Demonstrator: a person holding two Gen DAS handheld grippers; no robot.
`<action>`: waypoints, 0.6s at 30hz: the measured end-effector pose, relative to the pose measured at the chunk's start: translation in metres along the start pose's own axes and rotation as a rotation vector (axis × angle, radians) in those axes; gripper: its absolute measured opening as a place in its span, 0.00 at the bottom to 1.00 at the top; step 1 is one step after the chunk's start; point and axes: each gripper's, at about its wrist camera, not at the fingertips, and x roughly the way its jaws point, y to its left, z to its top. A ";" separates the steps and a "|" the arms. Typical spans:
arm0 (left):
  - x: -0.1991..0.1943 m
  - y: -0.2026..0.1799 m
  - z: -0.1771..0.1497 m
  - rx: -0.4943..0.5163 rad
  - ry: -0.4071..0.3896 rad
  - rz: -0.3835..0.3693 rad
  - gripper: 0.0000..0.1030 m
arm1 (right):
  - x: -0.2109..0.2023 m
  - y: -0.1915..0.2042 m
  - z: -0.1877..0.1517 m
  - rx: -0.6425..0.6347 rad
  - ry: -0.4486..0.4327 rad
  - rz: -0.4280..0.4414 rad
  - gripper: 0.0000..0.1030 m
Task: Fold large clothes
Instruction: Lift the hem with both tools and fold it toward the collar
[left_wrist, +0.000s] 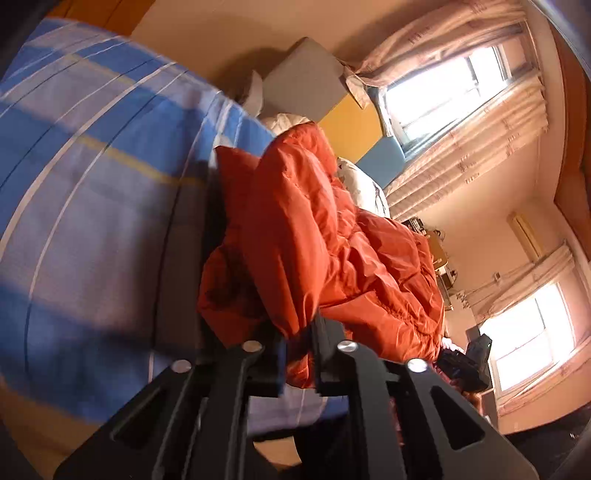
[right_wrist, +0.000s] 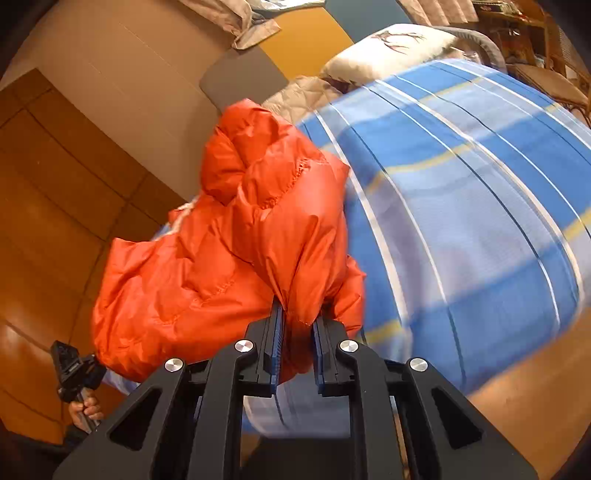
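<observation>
An orange puffer jacket (left_wrist: 325, 240) hangs bunched between both grippers above a bed with a blue striped sheet (left_wrist: 92, 184). My left gripper (left_wrist: 295, 332) is shut on a fold of the jacket. My right gripper (right_wrist: 297, 325) is shut on another fold of the jacket (right_wrist: 229, 251), which hangs over the sheet (right_wrist: 480, 221). The right gripper also shows in the left wrist view (left_wrist: 465, 365), at the jacket's far end. The left gripper shows in the right wrist view (right_wrist: 74, 369), held by a hand at the jacket's lower left.
White pillows (right_wrist: 388, 51) and a beige quilt (right_wrist: 303, 96) lie at the head of the bed. A grey and yellow headboard (left_wrist: 306, 81) stands behind. Curtained windows (left_wrist: 443, 92) are bright. Wooden floor (right_wrist: 55, 184) lies beside the bed, with cluttered shelves (right_wrist: 535, 37) behind it.
</observation>
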 end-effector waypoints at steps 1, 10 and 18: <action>-0.002 0.001 -0.005 0.003 -0.004 0.041 0.29 | -0.004 0.001 -0.006 -0.020 0.003 -0.022 0.17; -0.008 -0.014 0.030 0.155 -0.091 0.194 0.73 | -0.005 0.026 0.033 -0.188 -0.118 -0.247 0.67; 0.038 -0.033 0.071 0.249 -0.025 0.163 0.61 | 0.066 0.050 0.096 -0.369 -0.038 -0.318 0.74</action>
